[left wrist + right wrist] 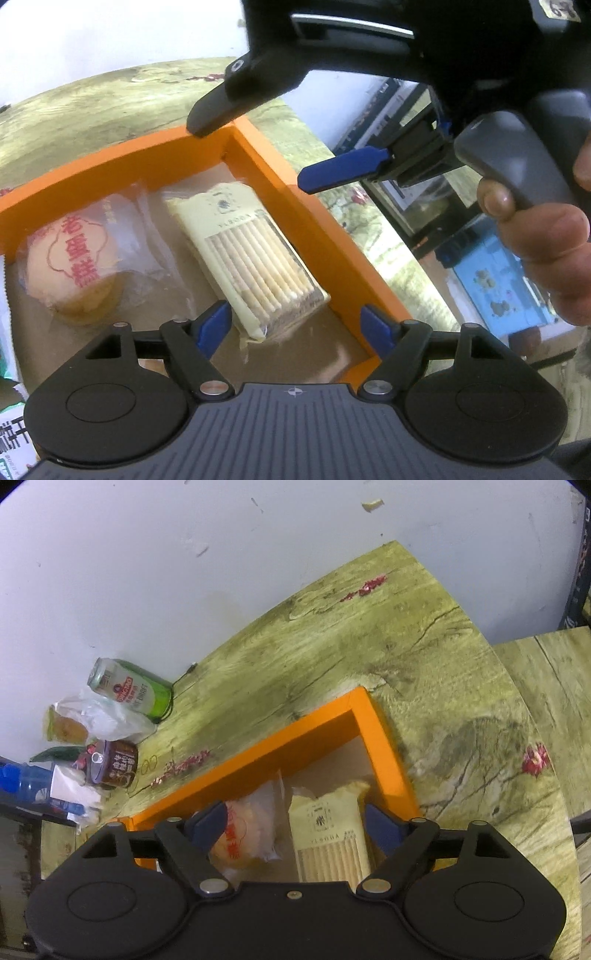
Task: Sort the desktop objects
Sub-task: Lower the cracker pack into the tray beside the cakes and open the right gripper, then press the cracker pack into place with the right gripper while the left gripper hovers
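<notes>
An orange open box [110,162] sits on the green patterned table. Inside lie a cream pack of biscuit sticks [255,254] and a round cake in a clear wrapper with red characters [74,262]. My left gripper [295,326] hovers open over the near end of the stick pack, its pads clear of it. My right gripper [269,147] hangs open above the box's far corner, held by a hand [546,251]. In the right wrist view, the right gripper [293,825] is open above the stick pack [328,834] and the cake [243,834], inside the box [258,753].
Against the wall at the left stand a green can [133,690], a brown tin [114,764], a plastic bag with a snack [92,720] and a blue bottle [22,779]. Snack packets [7,332] lie left of the box. The table edge [532,716] curves at the right.
</notes>
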A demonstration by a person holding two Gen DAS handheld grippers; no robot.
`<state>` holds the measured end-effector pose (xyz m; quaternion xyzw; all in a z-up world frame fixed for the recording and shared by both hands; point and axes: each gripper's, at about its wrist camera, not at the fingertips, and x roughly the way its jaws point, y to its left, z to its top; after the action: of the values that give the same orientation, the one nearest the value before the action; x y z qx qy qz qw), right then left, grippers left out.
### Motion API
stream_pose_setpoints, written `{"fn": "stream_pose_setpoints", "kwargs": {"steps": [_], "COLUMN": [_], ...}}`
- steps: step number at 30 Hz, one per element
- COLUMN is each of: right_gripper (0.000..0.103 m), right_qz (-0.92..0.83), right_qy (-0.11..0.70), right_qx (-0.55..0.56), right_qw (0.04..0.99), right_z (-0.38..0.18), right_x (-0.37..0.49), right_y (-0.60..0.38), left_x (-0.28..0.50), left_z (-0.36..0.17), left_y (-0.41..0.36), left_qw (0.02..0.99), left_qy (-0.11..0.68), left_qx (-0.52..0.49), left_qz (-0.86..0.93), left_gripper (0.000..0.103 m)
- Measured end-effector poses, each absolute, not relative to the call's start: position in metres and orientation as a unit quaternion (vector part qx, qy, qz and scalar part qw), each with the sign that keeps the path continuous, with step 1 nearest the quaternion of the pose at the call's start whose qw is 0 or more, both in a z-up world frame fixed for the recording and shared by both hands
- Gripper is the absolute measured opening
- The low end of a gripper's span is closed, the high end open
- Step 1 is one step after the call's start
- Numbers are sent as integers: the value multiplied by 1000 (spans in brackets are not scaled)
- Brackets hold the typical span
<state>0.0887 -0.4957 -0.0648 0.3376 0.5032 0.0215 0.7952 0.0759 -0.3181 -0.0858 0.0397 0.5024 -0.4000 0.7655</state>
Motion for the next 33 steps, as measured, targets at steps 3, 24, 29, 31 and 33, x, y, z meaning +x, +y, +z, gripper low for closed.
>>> {"fn": "stream_pose_setpoints", "kwargs": {"steps": [3, 24, 29, 31, 33], "right_gripper": [82, 90, 90, 90, 91], "right_qz": [17, 47, 44, 45, 49], "right_qy": [507, 536, 565, 571, 576], "right_qx": [343, 301, 286, 284, 282], "right_qw": [791, 787, 773, 769, 766], "right_z": [-69, -88, -98, -101, -102], "right_x": [84, 104, 113, 113, 113], "right_y": [-498, -480, -472, -470, -468], "left_x": [80, 106, 108, 110, 113], "left_z": [-92, -97, -102, -104, -105], "left_y": [-323, -328, -335, -335, -335], "left_qw": [759, 768, 767, 766, 766], "left_qy": [502, 489, 478, 478, 479], "left_qx": [42, 101, 122, 121, 120], "left_qz": [-412, -401, -411, -411, -411], "left_gripper": [77, 78, 78, 78, 78]}}
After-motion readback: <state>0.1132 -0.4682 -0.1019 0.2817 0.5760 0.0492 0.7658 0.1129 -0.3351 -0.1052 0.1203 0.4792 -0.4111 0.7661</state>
